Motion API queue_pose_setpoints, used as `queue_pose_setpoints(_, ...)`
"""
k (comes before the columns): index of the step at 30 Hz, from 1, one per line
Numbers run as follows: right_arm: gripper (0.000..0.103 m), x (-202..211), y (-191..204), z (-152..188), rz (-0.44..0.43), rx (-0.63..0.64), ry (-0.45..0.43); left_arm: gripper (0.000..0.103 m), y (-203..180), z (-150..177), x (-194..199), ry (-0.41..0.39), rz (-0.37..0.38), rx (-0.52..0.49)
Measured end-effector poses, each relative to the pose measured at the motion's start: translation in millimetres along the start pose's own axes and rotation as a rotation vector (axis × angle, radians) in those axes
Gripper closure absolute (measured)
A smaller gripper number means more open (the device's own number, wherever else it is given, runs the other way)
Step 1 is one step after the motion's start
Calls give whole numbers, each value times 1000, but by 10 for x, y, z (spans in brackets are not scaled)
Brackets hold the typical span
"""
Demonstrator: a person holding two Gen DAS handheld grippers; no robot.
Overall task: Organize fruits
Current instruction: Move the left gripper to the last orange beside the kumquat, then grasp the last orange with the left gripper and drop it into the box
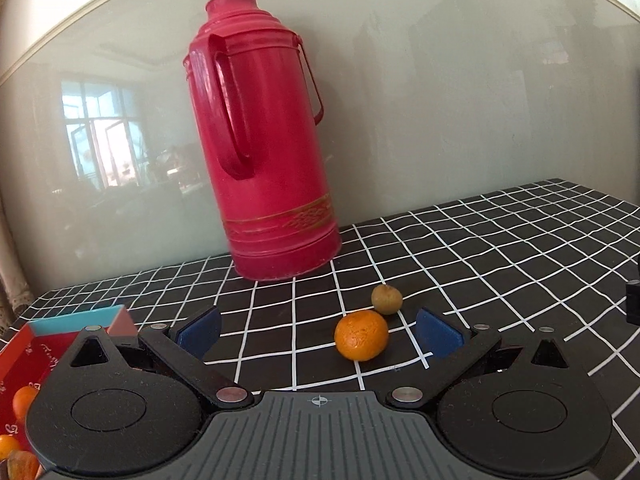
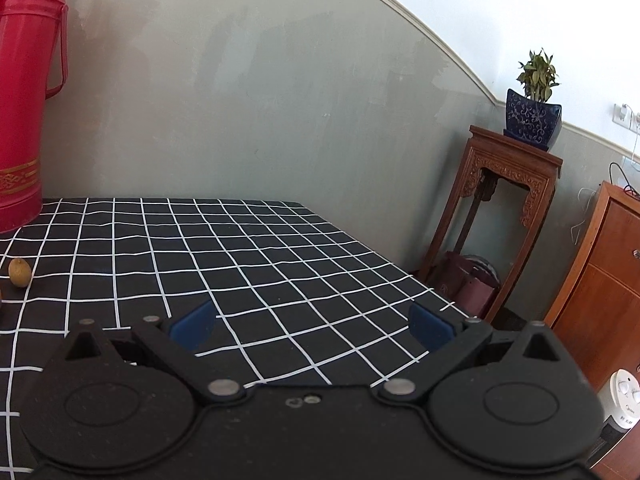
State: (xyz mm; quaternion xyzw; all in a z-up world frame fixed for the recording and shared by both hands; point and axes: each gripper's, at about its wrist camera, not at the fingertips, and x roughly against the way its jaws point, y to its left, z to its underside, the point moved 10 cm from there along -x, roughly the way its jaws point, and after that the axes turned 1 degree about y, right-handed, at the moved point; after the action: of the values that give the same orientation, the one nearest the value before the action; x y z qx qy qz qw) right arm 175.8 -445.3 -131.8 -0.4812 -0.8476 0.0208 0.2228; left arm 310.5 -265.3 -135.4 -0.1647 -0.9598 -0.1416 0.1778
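From the left wrist view, the left gripper [image 1: 318, 334] has its jaws wide and empty, and the orange [image 1: 361, 335] sits on the tabletop [image 1: 500, 248] between them, nearer the right one. I'd centre the jaws before closing gently; its dimpled peel looks soft. A small brownish fruit [image 1: 386, 299] lies just behind it, the red box [image 1: 36, 356] off left.

From the right wrist view, the right gripper [image 2: 314, 326] hangs wide and empty over bare cloth, that brownish fruit far left

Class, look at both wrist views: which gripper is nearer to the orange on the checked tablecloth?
Left. The left gripper is open with the orange just ahead between its jaws. The right gripper faces bare cloth; the orange does not show in its view.
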Motion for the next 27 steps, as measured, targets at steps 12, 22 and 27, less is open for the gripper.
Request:
queue_pose_setpoints(12, 6, -28, 75, -2, -53, -19, 35, 1, -26, 111, -267, 70, 5, 25)
queue_pose_setpoints(22, 6, -11, 155, 18, -98, -13, 52, 20, -112, 118, -400, 110, 63, 36)
queue_pose_setpoints(27, 6, -12, 163, 22, -103, -11, 54, 35, -210, 124, -501, 144, 110, 24)
